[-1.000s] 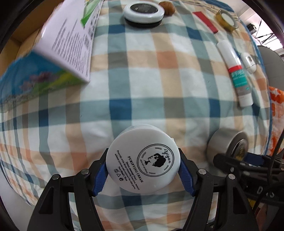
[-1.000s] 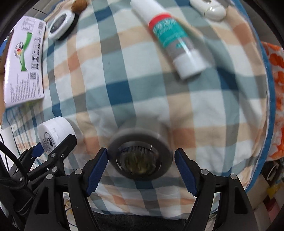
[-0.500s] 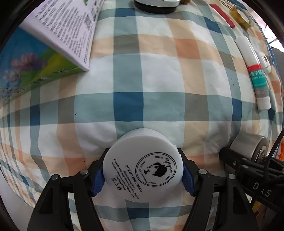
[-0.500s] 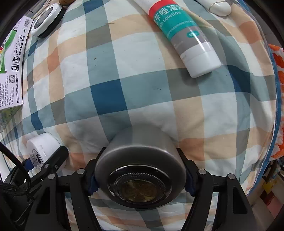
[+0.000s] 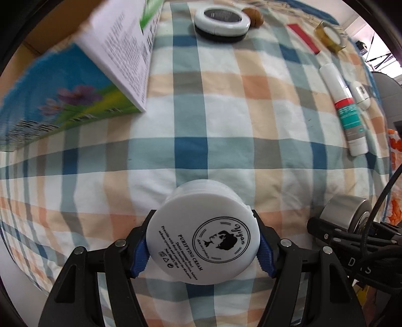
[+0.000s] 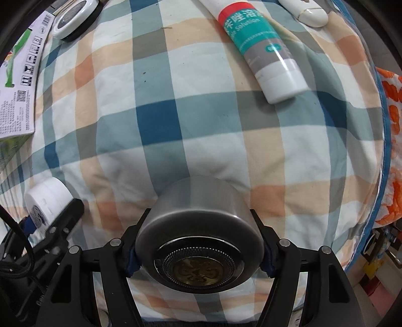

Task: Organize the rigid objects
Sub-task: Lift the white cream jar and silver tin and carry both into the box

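My left gripper (image 5: 202,247) is shut on a white cream jar (image 5: 203,234) with black "Purifying Cream" print, held over the checked cloth (image 5: 191,125). My right gripper (image 6: 199,254) is shut on a round silver metal tin (image 6: 198,226) with a patterned gold centre. Each held thing shows in the other view: the tin at lower right in the left wrist view (image 5: 344,211), the jar at lower left in the right wrist view (image 6: 47,198). The two grippers are side by side near the cloth's front edge.
A printed cardboard box (image 5: 75,83) lies at the left. A white-rimmed round compact (image 5: 222,21) and a small brown object (image 5: 256,17) lie far back. A red strip (image 5: 304,41), a tape roll (image 5: 330,35), a white tube (image 6: 261,47) and a small white device (image 6: 306,11) lie at the right.
My right gripper closed on the silver tin, which first sat loose between open jaws. Both grippers rose a little with their objects. The left view pulled back, showing more of the far cloth.
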